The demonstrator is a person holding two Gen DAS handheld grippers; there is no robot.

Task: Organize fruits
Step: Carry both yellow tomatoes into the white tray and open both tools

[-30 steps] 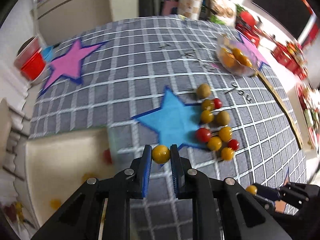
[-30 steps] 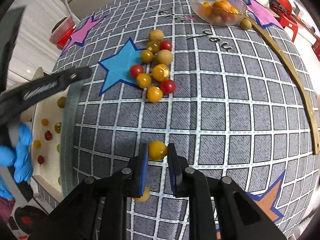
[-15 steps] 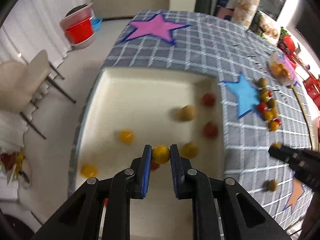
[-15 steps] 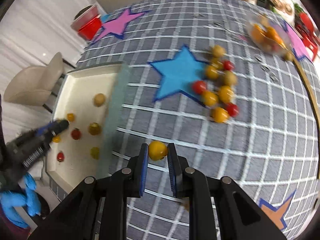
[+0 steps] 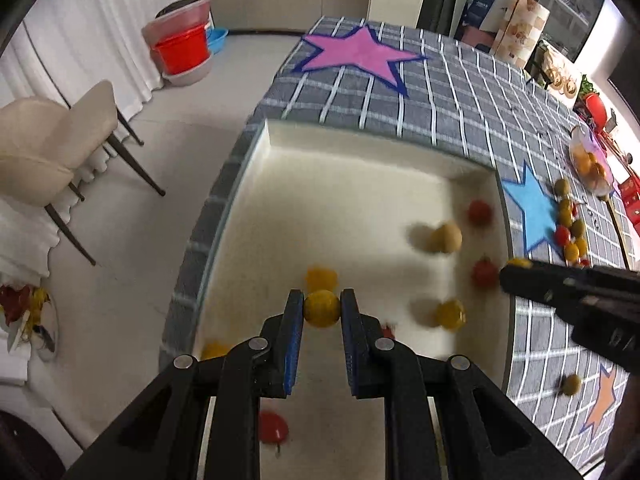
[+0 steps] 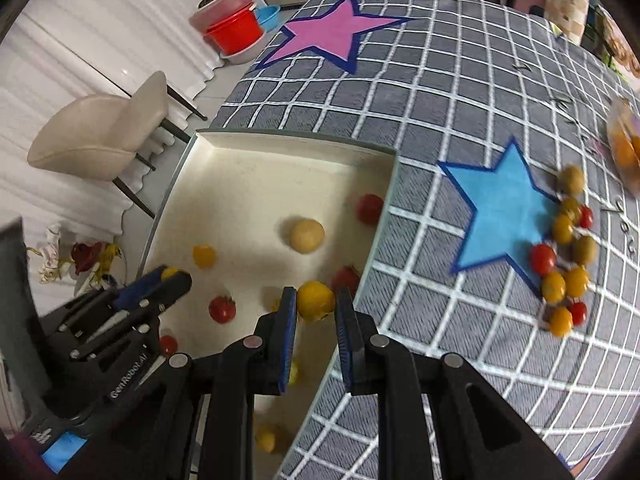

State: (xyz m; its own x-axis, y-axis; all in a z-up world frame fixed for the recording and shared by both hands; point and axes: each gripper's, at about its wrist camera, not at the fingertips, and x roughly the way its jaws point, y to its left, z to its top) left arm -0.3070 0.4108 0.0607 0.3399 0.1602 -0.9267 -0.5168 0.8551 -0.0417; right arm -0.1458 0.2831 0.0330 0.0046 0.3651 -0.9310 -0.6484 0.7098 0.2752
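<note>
The left gripper (image 5: 321,307) is clamped on a yellow tomato (image 5: 321,309), pinched between its blue pads (image 5: 293,338) and hanging over the cream tray (image 5: 360,168). Just beyond it, on the tray floor, lies another yellow fruit (image 5: 320,278), blurred. A red tomato (image 5: 273,426) shows under the gripper's frame, near the tray's close end.

The right gripper (image 6: 316,305) is likewise closed on a yellow tomato (image 6: 315,301), held above the tray's right wall (image 6: 380,224), about where tray meets cloth. In the left wrist view that gripper enters from the right as a dark bar, a yellow fruit at its tip.

Further into the tray lie a yellow tomato (image 5: 451,314), 2 red ones (image 5: 485,273) (image 5: 479,212) against the right wall, and a pale tan round fruit (image 5: 444,237) between them. The right wrist view adds a small yellow one (image 6: 204,255) and a red one (image 6: 222,308) toward the tray's left side.

The tray sits on a grey checked cloth (image 6: 460,92). Past its right wall is a blue star (image 6: 500,216), and just beyond the star a cluster of loose fruit (image 6: 566,256), yellow, red and olive, touching one another. Farther right stands a clear bowl (image 5: 591,162) of orange fruit. A pink star (image 5: 356,54) marks the cloth's far end.

Off the table stand a beige chair (image 5: 52,140) and stacked red tubs (image 5: 182,50).
</note>
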